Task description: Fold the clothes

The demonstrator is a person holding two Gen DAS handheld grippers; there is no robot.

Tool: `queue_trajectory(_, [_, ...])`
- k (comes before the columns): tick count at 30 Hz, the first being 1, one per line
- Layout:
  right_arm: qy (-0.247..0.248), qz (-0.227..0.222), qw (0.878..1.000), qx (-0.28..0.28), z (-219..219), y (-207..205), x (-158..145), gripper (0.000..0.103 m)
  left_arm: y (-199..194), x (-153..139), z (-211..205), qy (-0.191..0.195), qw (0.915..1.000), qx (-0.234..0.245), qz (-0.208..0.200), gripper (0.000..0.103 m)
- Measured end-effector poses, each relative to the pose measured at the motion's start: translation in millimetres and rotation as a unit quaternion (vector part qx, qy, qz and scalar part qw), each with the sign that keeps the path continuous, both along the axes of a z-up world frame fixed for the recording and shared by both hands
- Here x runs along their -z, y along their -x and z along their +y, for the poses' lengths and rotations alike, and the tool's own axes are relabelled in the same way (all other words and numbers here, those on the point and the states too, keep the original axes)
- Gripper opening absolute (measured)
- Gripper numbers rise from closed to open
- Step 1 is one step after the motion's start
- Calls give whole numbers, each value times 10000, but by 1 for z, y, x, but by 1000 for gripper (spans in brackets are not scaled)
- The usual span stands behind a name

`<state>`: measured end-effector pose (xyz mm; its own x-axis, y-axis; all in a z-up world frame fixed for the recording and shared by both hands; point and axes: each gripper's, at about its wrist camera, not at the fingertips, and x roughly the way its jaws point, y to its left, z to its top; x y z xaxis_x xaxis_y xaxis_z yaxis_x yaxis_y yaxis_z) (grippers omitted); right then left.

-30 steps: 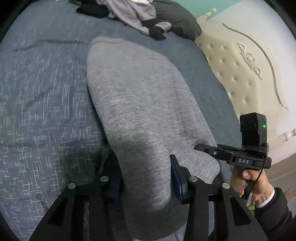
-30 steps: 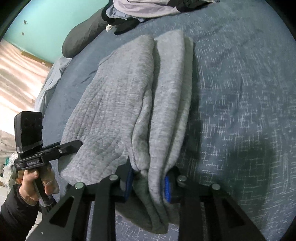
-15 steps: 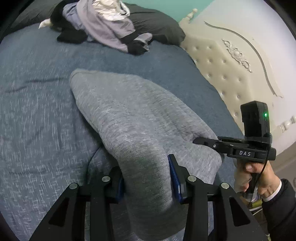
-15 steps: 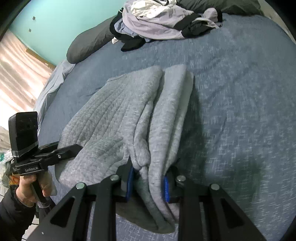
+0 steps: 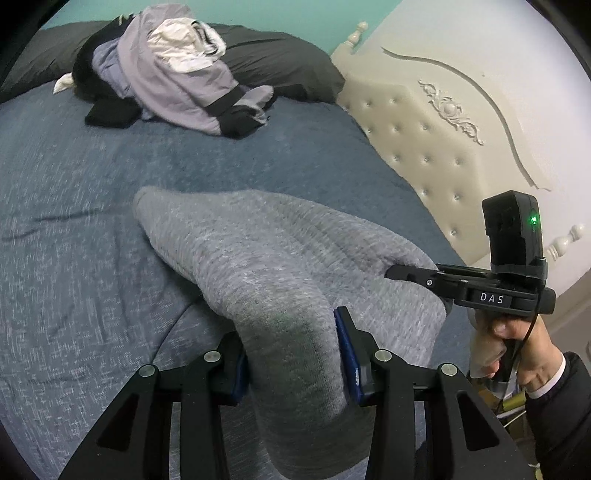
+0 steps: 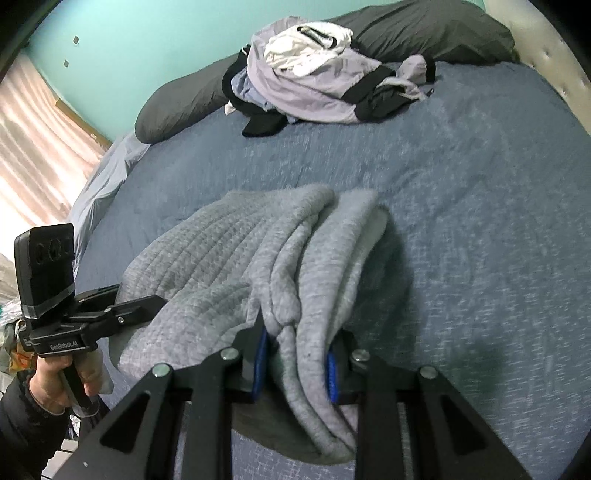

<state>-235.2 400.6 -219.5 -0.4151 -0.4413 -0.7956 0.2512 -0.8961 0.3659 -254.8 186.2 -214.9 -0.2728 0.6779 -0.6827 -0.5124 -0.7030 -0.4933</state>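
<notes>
Both claws grasp the folded grey garment point(image 5: 258, 266): the left claw point(image 5: 295, 365) pinches one thick end between its blue pads, the right claw point(image 6: 295, 363) clamps the bunched layers at the other. Its far part rests on the blue bed point(image 6: 480, 184), well apart from the heap of clothes point(image 6: 317, 70) by the dark pillows point(image 5: 280, 62).

Free room: wide bare stretch of blue bed cover point(image 6: 480, 206) beyond and to both sides of the grey garment point(image 6: 236, 258). Obstacles: heap of clothes point(image 6: 317, 81) at the far end, against dark pillows point(image 6: 424, 29); tufted headboard point(image 5: 436, 147) bounding one side of the bed; curtain point(image 6: 33, 147) and teal wall point(image 6: 129, 55) beyond the opposite edge.
</notes>
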Motion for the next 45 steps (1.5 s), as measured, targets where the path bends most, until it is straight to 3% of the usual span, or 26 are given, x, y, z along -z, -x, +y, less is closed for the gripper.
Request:
queue_trajectory(22, [-184,480,9978,430,119,-6,-101,24,-5,-77,126,-96,9981,453,399,44])
queue_trajectory(45, [-242,870,9903,1055,288,-7,-154,24,1,-121,307,-119,9921,988,762,44])
